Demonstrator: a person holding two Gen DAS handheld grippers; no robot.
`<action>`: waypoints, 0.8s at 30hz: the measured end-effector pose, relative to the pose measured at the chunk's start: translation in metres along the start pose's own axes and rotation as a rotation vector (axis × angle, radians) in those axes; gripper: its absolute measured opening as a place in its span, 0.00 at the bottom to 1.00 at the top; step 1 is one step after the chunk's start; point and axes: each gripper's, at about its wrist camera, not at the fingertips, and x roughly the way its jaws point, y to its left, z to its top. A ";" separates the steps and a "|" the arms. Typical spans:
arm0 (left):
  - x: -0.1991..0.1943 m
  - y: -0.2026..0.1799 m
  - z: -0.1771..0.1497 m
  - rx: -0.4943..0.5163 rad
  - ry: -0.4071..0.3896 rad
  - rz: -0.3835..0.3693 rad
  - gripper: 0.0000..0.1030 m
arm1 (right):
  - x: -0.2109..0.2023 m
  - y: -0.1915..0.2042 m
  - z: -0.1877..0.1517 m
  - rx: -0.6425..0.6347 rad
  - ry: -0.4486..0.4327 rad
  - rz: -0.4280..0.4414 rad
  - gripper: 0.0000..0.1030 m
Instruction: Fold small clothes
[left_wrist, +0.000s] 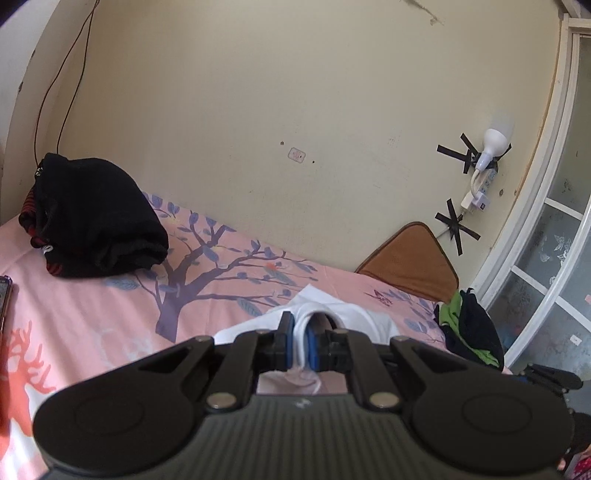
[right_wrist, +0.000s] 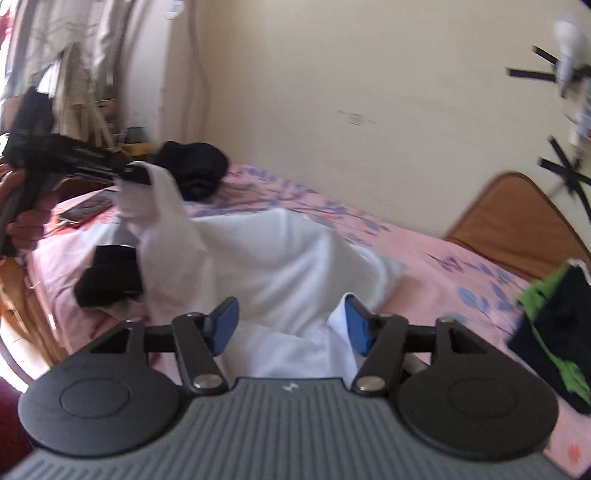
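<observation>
A white garment (right_wrist: 266, 251) lies spread on the pink patterned bed (right_wrist: 436, 266). My left gripper (left_wrist: 300, 334) is shut on a bunched edge of the white garment (left_wrist: 347, 314) and holds it lifted. From the right wrist view the left gripper (right_wrist: 142, 177) sits at the far left, a hand gripping its handle, with white cloth draping down from it. My right gripper (right_wrist: 291, 325) stands open just above the near part of the garment, its blue pads (right_wrist: 226, 325) apart and pressing on nothing; white cloth lies between and below them.
A folded black pile (left_wrist: 96, 218) sits at the back left of the bed, a black and green garment (right_wrist: 554, 328) at the right edge, and a small black item (right_wrist: 110, 275) near the left edge. A brown cushion (left_wrist: 410, 258) leans on the wall. A phone (left_wrist: 4, 299) lies at the far left.
</observation>
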 end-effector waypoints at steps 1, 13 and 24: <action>-0.003 0.000 0.001 0.004 -0.005 0.000 0.07 | 0.011 0.003 0.003 -0.003 0.004 0.046 0.75; -0.007 -0.008 0.027 0.020 -0.065 -0.020 0.07 | -0.012 -0.037 0.017 -0.118 0.094 -0.221 0.78; 0.017 -0.034 0.030 0.061 -0.037 -0.080 0.07 | -0.058 -0.039 0.022 0.066 -0.038 -0.057 0.78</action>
